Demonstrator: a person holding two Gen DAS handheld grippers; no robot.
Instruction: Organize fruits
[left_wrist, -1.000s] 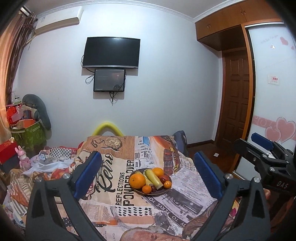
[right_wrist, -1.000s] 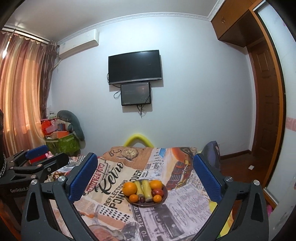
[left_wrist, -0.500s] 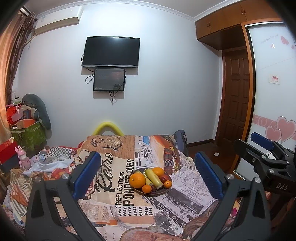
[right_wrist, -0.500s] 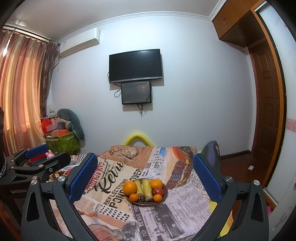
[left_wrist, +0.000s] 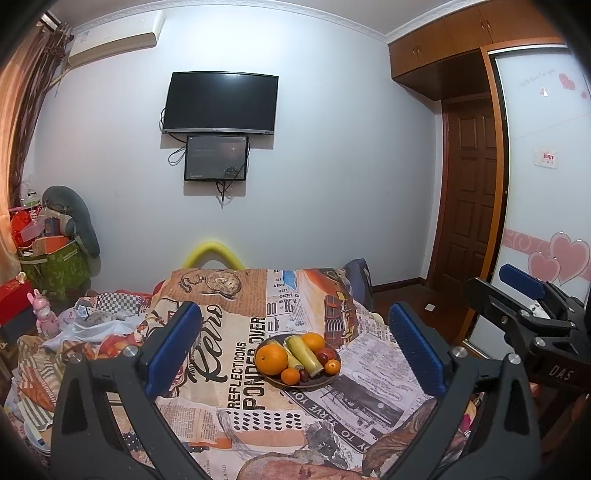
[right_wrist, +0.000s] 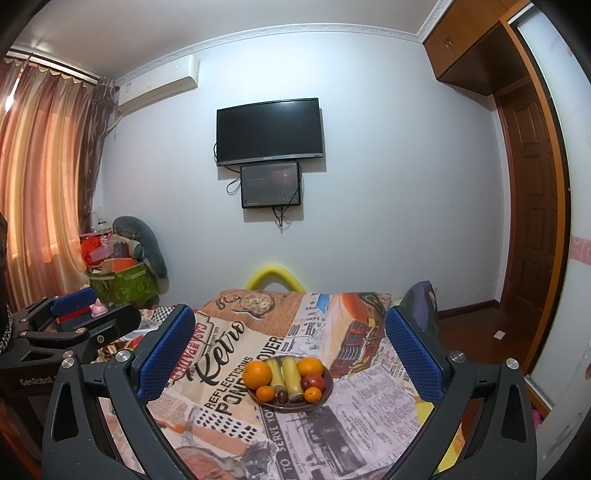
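Note:
A dark round plate (left_wrist: 325, 381) of fruit sits on a table covered by a newspaper-print cloth (left_wrist: 229, 398). On it lie a large orange (left_wrist: 271, 359), two yellow-green corn pieces (left_wrist: 303, 353), a second orange (left_wrist: 313, 340), small tangerines (left_wrist: 290, 376) and red fruits (left_wrist: 324, 356). The plate also shows in the right wrist view (right_wrist: 327, 391). My left gripper (left_wrist: 293, 350) is open and empty, well short of the plate. My right gripper (right_wrist: 290, 354) is open and empty too. Each gripper shows at the edge of the other's view.
A cluttered pile of cloth and toys (left_wrist: 85, 325) lies left of the table. A green box (right_wrist: 123, 284) stands by the curtain. A dark bag (right_wrist: 419, 302) sits at the table's far right. A TV (left_wrist: 221, 103) hangs on the wall, a door (left_wrist: 469, 192) at right.
Both grippers have shifted only slightly; the view has drifted a little. Nothing was taken hold of or moved on the plate.

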